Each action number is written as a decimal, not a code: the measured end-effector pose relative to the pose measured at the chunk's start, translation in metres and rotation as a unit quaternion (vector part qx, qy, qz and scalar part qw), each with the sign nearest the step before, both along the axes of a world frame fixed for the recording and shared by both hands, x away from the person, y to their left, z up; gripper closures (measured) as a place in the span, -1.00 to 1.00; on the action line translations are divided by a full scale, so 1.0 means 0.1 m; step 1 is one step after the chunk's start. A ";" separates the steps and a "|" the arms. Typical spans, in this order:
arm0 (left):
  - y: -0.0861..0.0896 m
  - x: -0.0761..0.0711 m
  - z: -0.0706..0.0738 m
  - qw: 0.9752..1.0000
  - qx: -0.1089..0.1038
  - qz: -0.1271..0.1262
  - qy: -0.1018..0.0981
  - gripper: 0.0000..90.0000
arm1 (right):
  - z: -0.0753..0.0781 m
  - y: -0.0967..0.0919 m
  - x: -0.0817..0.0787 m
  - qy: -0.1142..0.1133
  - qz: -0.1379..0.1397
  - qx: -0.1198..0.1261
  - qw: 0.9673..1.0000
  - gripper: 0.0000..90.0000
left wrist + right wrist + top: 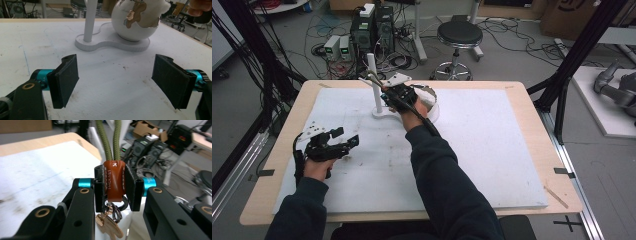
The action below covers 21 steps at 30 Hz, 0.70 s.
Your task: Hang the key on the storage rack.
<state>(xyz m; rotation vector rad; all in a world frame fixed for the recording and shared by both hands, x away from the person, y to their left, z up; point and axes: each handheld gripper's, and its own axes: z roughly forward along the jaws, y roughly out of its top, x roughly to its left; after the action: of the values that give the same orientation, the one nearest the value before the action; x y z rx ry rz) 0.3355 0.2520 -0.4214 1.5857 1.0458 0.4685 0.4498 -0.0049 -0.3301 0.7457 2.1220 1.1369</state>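
Right gripper (115, 186) has its jaws clamped on the brown leather tab (114, 181) of a key lanyard, held up beside the white post (373, 80) of the stand (110, 43) at the far middle of the counter (512, 150). Step in hand looks like hanging the lanyard on the post. Olive cord loop (110, 138) runs straight away from the jaws, long axis along the gripper; ring and key (110, 226) dangle below. Next move likely calls for opening the loop over the post top. Left gripper (117, 82) idles low over the counter, jaws wide apart, empty, facing the white bowl (132, 27).
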 end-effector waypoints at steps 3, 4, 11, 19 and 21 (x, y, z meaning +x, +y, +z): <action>0.00 0.00 0.00 1.000 0.001 -0.002 0.000 -0.54 | -0.02 0.02 0.04 0.001 -0.011 -0.010 1.000 0.62; -0.01 0.00 0.00 1.000 0.001 -0.002 0.000 -0.54 | -0.03 0.04 0.04 0.001 0.001 -0.016 1.000 0.62; 0.00 0.00 0.00 1.000 0.000 -0.002 0.001 -0.54 | -0.04 0.06 0.01 0.008 0.015 -0.043 0.999 0.60; -0.01 0.00 0.00 1.000 0.000 -0.003 0.000 -0.53 | -0.02 -0.02 0.05 0.013 -0.002 -0.032 0.999 0.53; 0.00 0.00 0.00 1.000 -0.002 -0.003 0.000 -0.53 | 0.00 -0.05 0.01 0.013 -0.004 -0.023 1.000 0.40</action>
<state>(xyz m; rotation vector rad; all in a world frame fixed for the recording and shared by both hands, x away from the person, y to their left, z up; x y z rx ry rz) 0.3356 0.2515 -0.4217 1.5861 1.0408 0.4617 0.4508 -0.0096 -0.3301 0.7516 2.1575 1.0755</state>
